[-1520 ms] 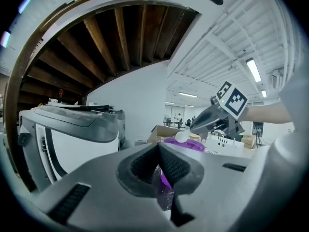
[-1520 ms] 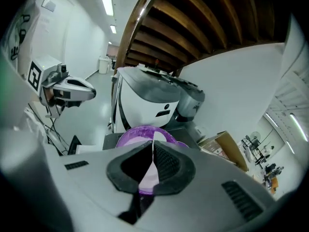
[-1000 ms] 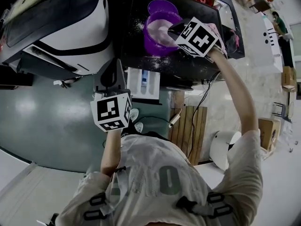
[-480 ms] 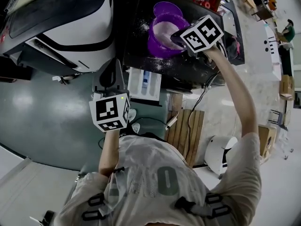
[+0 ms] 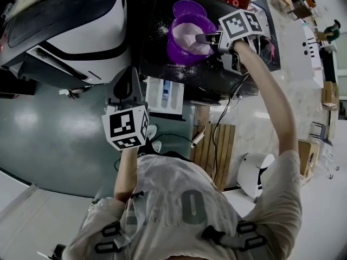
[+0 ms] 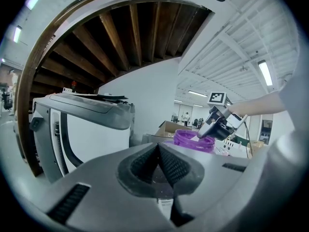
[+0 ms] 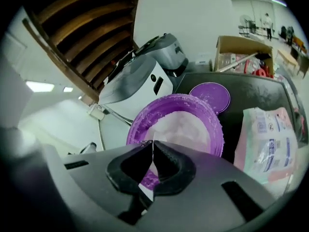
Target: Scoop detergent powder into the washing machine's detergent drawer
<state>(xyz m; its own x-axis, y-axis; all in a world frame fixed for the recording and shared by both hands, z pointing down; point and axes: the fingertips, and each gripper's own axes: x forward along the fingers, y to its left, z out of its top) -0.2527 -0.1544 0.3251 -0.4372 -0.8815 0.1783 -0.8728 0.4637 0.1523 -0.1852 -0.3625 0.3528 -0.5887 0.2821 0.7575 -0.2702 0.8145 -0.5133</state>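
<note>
The right gripper (image 7: 152, 146) clamps a thin white scoop handle (image 7: 145, 187), aimed down into the purple powder tub (image 7: 140, 124). The left gripper (image 6: 158, 151) is closed and empty. The pouch's (image 7: 268, 134) print is too blurred to read.

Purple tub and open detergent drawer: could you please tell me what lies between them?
Only a strip of the dark surface the purple tub stands on, dusted with spilled powder, lies before the detergent drawer; the head view shows it.

Head cam overhead, looks down; gripper cams along jaws; share purple tub (image 5: 171, 42).
</note>
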